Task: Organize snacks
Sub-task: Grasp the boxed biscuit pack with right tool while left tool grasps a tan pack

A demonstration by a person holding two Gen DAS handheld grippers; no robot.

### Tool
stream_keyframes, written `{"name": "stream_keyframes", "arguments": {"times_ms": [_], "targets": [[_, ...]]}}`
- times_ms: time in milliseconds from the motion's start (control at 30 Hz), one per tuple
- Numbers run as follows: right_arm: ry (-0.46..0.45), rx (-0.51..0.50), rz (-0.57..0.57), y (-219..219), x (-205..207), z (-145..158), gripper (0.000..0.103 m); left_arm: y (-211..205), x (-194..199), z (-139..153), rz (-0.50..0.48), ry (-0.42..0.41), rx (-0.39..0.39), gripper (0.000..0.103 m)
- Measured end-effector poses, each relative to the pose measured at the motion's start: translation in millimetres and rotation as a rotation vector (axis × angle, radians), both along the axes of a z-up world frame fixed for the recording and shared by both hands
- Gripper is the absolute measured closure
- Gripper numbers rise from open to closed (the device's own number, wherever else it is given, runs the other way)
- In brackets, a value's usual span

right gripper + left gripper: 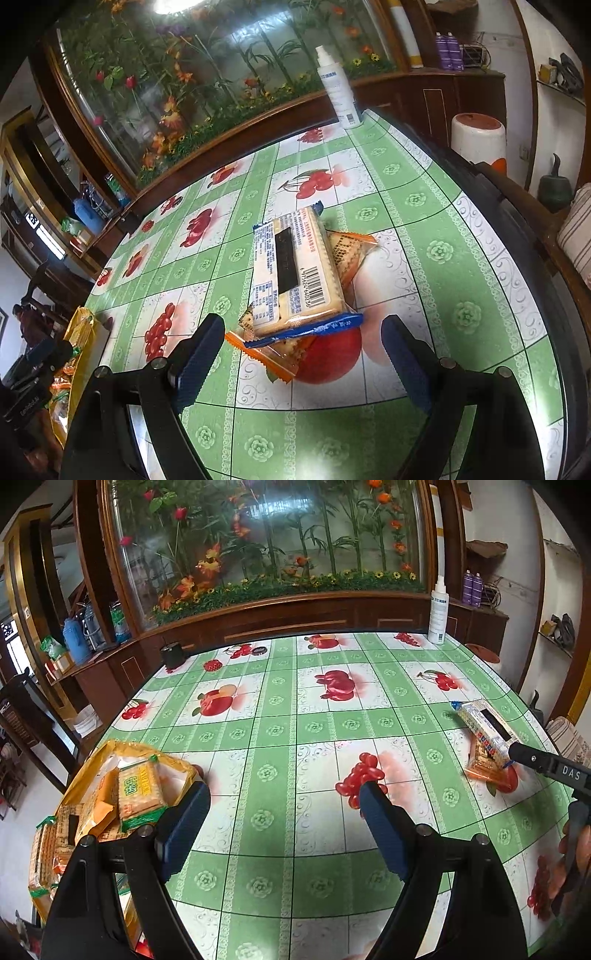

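Approaching the loose cracker packs on the fruit-patterned tablecloth (424, 206). The right gripper (303, 345) is shown with its jaws spread wide and nothing between them, the near end of the blue-edged cracker pack (291, 273) lying just ahead of the gap. This pack rests crosswise on an orange-edged pack (347, 251), whose ends stick out beyond it at the far right and at the near left. The left gripper (284, 805) is likewise held wide open and empty above bare cloth, just beside the yellow bag (92, 760) at the table's left edge, in which other cracker packs (138, 794) are already gathered.

The step in hand is judged to be the pickup of the top pack. It is best taken across its narrow width, near the middle, with the jaws lowered only as far as the upper pack so that the orange-edged one is not pinched along with it. A light closure is advised, since crackers are easily crushed. A spray bottle (338, 88) stands well apart at the far edge.
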State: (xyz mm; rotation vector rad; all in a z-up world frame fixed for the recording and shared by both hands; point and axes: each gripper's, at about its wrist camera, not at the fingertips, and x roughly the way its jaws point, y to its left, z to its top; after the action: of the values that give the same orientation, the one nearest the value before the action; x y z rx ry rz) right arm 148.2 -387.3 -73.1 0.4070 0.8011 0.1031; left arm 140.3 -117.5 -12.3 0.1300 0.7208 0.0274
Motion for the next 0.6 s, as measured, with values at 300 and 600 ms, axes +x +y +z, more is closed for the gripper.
{"name": "stream_keyframes", "arguments": {"times_ms": [300,600], "targets": [[0.015,-0.035,0.032,6.5,11.4,-0.4,0.009,-14.2,27.5,-15.7,-0.035,0.077,-0.064,0.02],[0.054,-0.161,0.087,22.8,66.9,1.7,0.01,-51.2,52.8,-28.8,-0.127,0.168,-0.132,0.02]]}}
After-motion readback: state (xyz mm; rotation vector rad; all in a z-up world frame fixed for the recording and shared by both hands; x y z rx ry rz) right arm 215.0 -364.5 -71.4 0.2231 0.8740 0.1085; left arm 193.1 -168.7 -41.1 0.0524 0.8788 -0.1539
